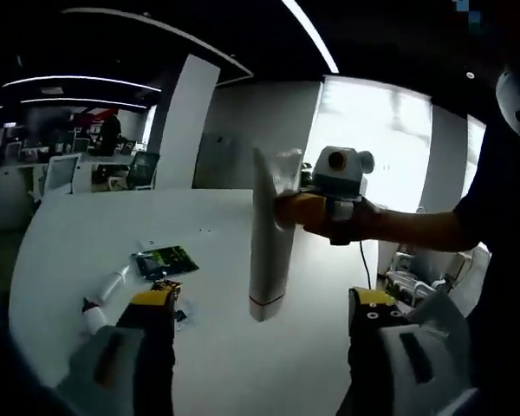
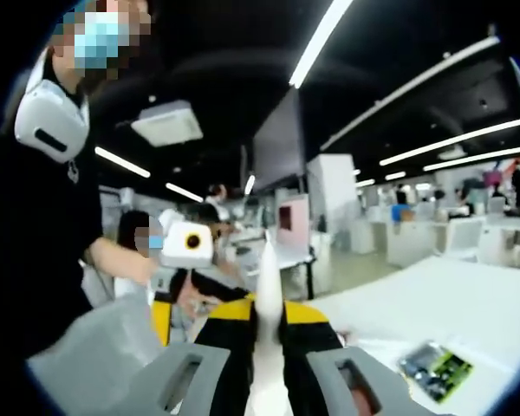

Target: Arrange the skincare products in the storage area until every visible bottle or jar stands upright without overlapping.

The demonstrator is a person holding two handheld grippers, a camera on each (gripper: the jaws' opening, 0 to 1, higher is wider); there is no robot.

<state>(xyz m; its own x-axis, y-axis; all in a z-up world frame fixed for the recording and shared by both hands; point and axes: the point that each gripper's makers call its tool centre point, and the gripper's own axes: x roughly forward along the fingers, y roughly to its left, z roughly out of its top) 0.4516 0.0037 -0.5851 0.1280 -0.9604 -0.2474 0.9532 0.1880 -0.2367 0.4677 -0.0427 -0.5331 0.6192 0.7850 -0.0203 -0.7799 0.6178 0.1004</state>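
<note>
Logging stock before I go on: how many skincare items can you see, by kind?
White tubes: 2, one held by the right tool at, one lying on the table at
Green packets: 1
Total: 3

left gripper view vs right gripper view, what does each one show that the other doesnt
Left gripper view alone: the small white bottle with a dark cap lying on its side on the white table, and the open left gripper over the table. Right gripper view alone: the room's ceiling light strips and distant desks. Both share the tall white squeeze tube clamped in the right gripper, and the flat green and black packet on the table.
</note>
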